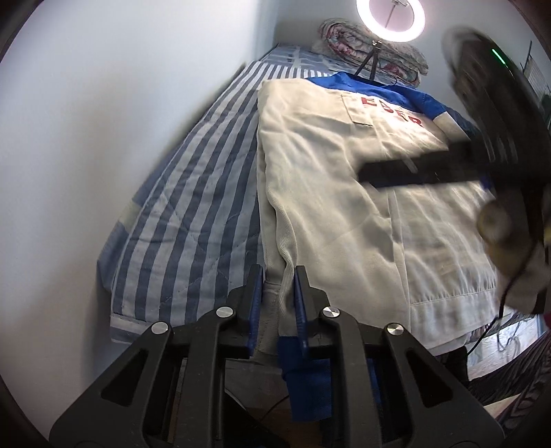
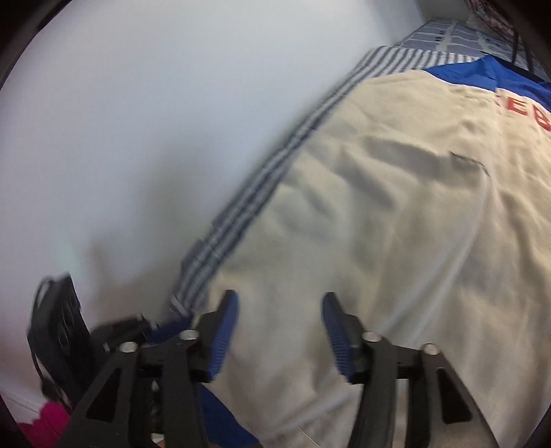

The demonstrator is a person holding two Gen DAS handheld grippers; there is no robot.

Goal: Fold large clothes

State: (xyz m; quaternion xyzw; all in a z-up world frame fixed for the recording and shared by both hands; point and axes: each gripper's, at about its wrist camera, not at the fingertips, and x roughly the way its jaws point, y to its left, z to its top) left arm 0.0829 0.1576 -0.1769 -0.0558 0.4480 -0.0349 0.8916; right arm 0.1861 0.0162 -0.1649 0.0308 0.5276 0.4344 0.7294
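A large cream garment [image 1: 344, 165] with a blue collar and red letters lies flat on the striped bed [image 1: 193, 193]. My left gripper [image 1: 278, 275] is at its near left corner, jaws narrow, pads pressing on the ribbed cream hem [image 1: 275, 303]; blue cloth hangs below the fingers. My right gripper [image 2: 279, 310] stands open just above the cream cloth [image 2: 378, 206], with nothing pinched between its blue pads. It also shows in the left wrist view as a blurred black bar [image 1: 368, 174] over the garment's right side.
A white wall [image 1: 103, 138] runs close along the bed's left side. At the far end stand a lit ring light [image 1: 391, 20] on a small tripod and a rolled quilt [image 1: 361, 44]. The bed's near edge lies just below my left gripper.
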